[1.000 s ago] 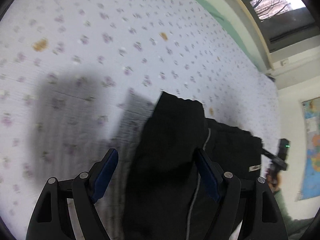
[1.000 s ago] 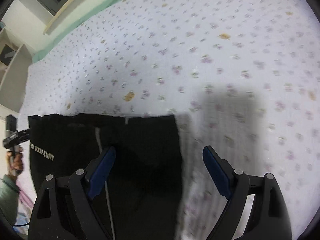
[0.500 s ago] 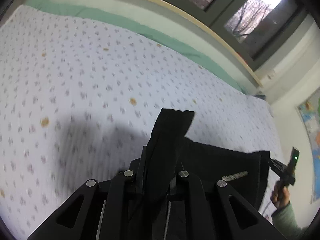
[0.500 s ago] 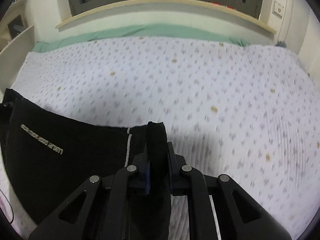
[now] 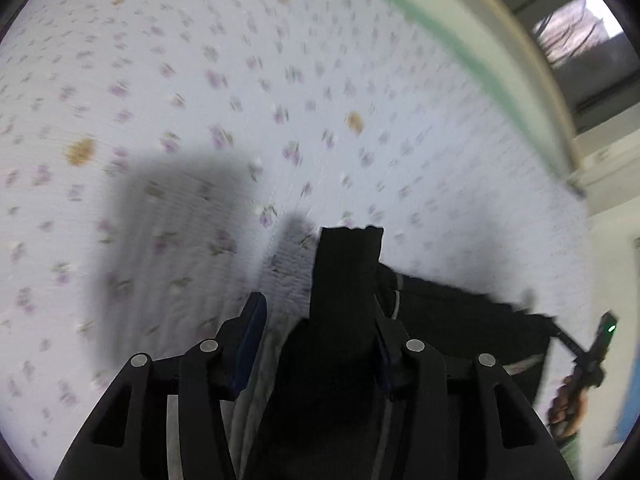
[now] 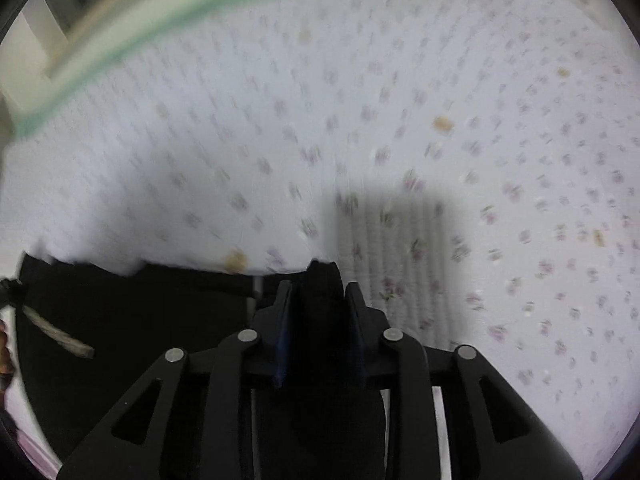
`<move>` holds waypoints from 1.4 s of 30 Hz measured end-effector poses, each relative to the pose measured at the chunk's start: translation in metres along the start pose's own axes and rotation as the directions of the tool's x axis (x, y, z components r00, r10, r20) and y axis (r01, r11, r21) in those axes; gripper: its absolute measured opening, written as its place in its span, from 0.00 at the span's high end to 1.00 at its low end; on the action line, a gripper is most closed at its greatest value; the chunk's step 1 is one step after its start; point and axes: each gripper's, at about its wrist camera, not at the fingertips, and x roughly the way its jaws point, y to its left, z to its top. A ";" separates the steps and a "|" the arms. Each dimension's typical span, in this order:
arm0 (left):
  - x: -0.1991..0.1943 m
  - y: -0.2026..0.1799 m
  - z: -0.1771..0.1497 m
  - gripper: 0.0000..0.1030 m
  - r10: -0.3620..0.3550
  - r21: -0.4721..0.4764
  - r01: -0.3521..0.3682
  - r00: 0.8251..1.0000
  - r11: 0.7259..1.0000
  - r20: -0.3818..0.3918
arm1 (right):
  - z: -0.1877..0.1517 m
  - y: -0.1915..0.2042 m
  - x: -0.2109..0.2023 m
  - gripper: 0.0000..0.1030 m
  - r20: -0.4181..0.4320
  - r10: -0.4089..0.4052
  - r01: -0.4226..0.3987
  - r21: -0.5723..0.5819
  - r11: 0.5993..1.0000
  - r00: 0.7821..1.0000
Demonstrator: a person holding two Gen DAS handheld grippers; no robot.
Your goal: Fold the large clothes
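The black garment [image 5: 344, 280] is seen low in the centre of both wrist views, spread over the flowered bed [image 5: 200, 80]. In the left wrist view, the left gripper [image 5: 316, 340] is partly opened: half a second ago its fingers [image 5: 250, 336] were pressed together on a standing fold of the cloth, whereas a clear gap is now shown beside the left finger, and the fold rests only against the right one. Whether the cloth is still gripped there cannot be told, but a release appears to have begun. In the right wrist view, the right gripper [image 6: 320, 320] is kept closed, with a thick wad of the black garment pinched between its fingers [image 6: 282, 336], as half a second ago. Both views are now turned down toward the bed, and the window seen earlier is pushed to the frame edge. It is judged that a fold has been carried over and is being laid down, the left side first.
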 end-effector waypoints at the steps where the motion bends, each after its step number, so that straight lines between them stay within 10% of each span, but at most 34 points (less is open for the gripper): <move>1: -0.017 0.001 -0.003 0.51 -0.013 -0.008 0.013 1.000 1.000 0.020 | -0.002 0.002 -0.019 0.53 0.029 0.034 -0.034 0.003 0.999 0.999; 4: -0.070 -0.010 -0.025 0.44 -0.015 0.032 0.012 0.995 0.999 0.103 | -0.019 0.023 -0.075 0.18 0.104 0.109 -0.105 -0.038 0.994 0.989; 11: -0.110 -0.084 -0.110 0.39 0.031 0.292 -0.060 0.994 0.954 0.101 | -0.090 0.106 -0.089 0.17 -0.048 0.134 -0.140 -0.192 0.971 0.990; 19: -0.015 -0.143 -0.174 0.39 0.045 0.353 -0.029 0.998 0.935 -0.038 | -0.140 0.134 -0.025 0.20 -0.135 0.019 -0.044 -0.183 0.982 0.991; 31: 0.046 -0.132 -0.160 0.31 0.120 0.332 -0.082 0.988 0.940 -0.095 | -0.151 0.121 0.024 0.17 -0.157 0.037 -0.064 -0.169 0.983 0.987; 39: 0.008 -0.150 -0.116 0.32 -0.081 0.254 0.097 0.994 0.962 -0.073 | -0.090 0.117 0.005 0.20 -0.053 0.050 -0.055 -0.107 0.993 0.997; 42: 0.060 -0.131 -0.113 0.36 0.044 0.229 -0.006 0.986 0.973 -0.161 | -0.087 0.114 0.053 0.16 -0.143 0.020 -0.034 -0.101 0.994 0.989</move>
